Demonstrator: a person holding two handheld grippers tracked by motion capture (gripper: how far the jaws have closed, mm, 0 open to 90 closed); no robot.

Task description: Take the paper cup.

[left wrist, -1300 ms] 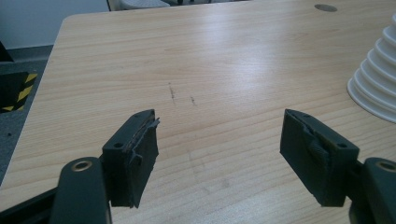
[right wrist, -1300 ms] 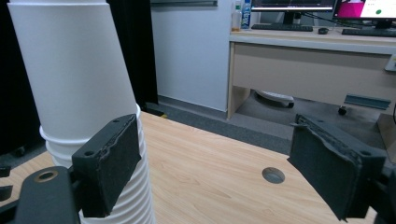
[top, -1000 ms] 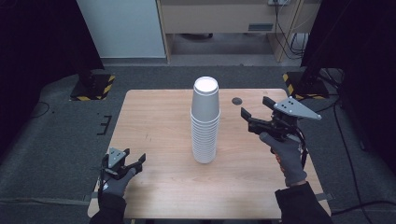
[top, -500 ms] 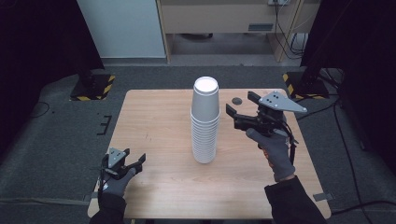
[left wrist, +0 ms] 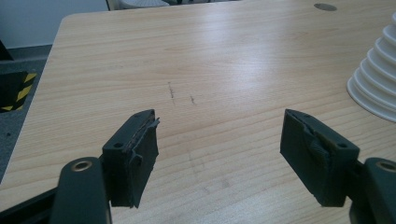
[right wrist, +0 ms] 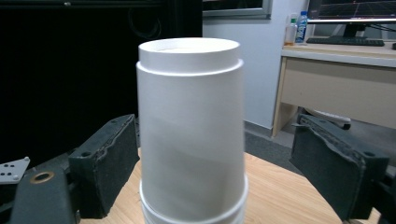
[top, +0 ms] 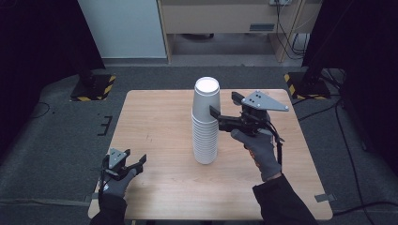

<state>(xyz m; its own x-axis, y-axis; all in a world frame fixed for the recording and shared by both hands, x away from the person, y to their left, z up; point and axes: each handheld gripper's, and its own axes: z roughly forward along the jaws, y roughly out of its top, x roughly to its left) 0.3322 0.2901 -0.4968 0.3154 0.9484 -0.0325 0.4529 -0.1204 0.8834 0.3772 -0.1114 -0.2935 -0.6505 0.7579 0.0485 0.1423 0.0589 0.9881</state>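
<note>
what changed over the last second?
The right tongs moved left, from the table's right side up to the top cup of the white cup stack; jaws open either side of it, not clamped. The left tongs, open near the front-left edge, and the stack stayed put.

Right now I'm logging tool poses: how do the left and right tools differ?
The left tool sits low at the table's near edge with bare wood between its jaws; the right tool is raised beside the cup stack, its jaws either side of the top cup, not touching. Both are open.
</note>
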